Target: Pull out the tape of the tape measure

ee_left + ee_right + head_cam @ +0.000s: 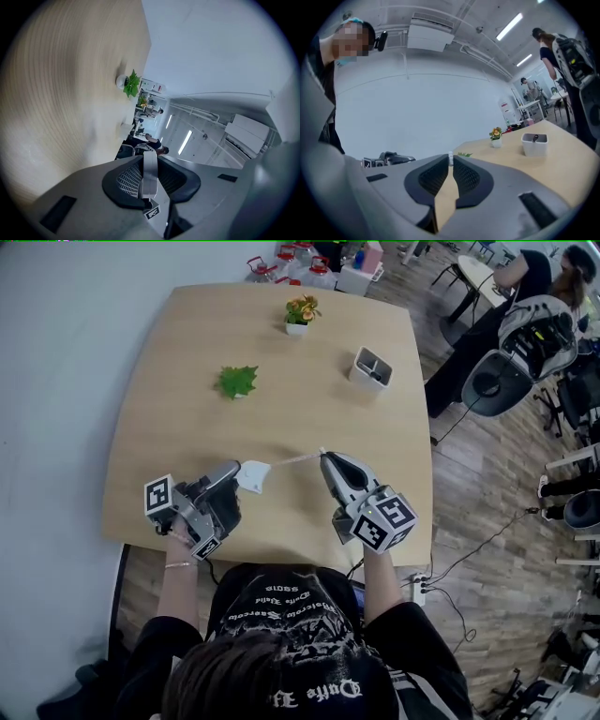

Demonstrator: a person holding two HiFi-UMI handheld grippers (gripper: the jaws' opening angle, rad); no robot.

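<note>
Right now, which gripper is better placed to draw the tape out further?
The right one. The right gripper is shut on the free end of the tape, so it can pull away. The left gripper is shut on the white case and serves best as an anchor.

Tape measure case (254, 476): near part covered by the jaws of the left gripper (232, 471); print on the tape (295, 460) too small to read. White cup (371, 367), 1 o'clock on the table: dark content too small to identify. Red-capped containers (281, 261), 12 o'clock beyond the table: cut off by the top edge, kind unclear.
</note>
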